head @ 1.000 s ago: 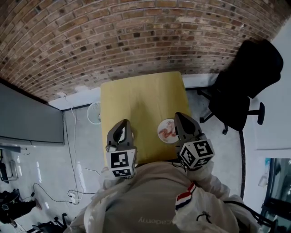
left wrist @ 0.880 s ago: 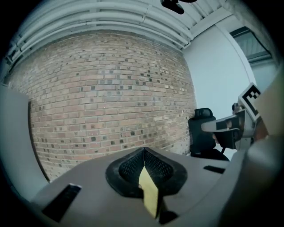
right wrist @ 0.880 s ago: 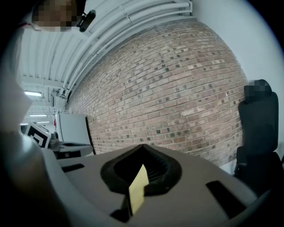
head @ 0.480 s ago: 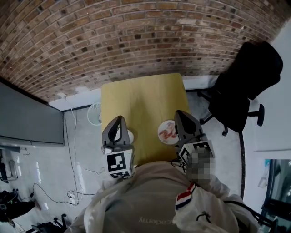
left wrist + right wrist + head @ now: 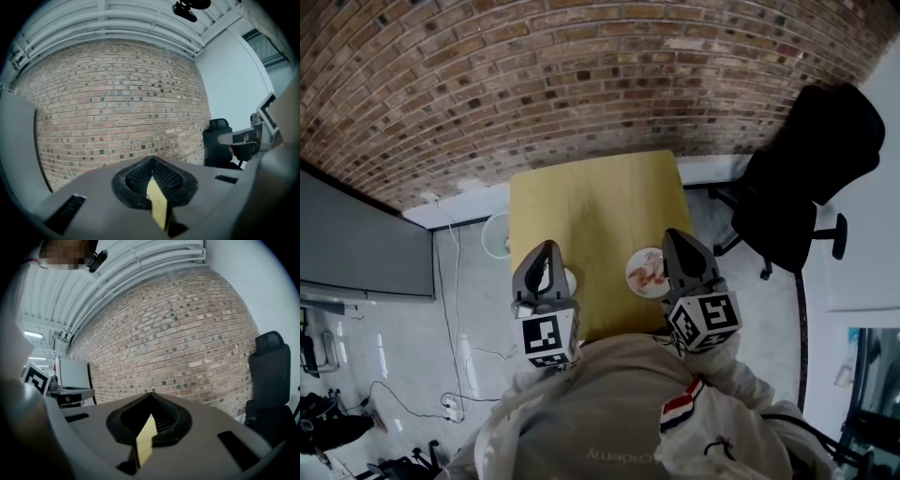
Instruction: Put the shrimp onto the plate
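Shrimp point(image 5: 650, 274) unmoved; left hand-held gripper point(image 5: 547, 247) raised

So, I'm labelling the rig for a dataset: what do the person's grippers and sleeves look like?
The left gripper and right gripper are grey tapering wedges with black textured pads. Each carries a white cube with black square markers. The person wears a cream jacket with a red, white and blue striped patch.

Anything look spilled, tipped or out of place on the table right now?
Nothing stands out. The plate sits flat near the front edge of the table with the shrimp on it. The left hand-held gripper and right hand-held gripper are both shut and empty.
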The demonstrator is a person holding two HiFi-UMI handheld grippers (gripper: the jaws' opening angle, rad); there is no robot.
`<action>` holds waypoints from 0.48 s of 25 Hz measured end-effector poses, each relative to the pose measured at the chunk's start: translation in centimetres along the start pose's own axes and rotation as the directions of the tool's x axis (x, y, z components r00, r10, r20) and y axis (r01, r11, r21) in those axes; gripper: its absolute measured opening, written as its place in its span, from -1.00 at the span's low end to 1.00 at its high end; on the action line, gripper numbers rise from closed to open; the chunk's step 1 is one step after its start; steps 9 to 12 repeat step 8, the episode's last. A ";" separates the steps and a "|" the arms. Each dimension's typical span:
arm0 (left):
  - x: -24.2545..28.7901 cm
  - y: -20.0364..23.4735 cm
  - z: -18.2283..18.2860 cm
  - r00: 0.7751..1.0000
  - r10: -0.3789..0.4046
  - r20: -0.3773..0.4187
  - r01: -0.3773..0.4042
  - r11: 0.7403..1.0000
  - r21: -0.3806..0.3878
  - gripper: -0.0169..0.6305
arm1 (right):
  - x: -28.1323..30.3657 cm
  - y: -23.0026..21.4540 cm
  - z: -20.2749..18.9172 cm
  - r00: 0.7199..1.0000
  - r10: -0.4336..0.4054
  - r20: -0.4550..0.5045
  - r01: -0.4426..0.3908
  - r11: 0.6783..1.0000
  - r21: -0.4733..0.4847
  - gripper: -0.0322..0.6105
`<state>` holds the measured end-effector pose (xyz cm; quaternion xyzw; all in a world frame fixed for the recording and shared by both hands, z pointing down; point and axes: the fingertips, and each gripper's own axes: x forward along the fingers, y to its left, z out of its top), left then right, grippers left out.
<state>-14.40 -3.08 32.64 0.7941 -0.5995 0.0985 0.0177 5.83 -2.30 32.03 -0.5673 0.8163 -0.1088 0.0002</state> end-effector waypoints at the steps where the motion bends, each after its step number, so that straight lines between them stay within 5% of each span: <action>1: 0.0 0.0 0.0 1.000 0.000 0.005 0.000 1.000 0.004 -0.91 | -0.1 0.0 -0.1 1.000 -0.001 -0.001 0.001 1.000 0.001 -0.83; 12: -0.1 -0.1 -0.1 1.000 0.003 0.004 -0.003 1.000 0.000 -0.91 | -0.2 -0.1 -0.1 1.000 0.001 -0.003 -0.001 1.000 0.002 -0.83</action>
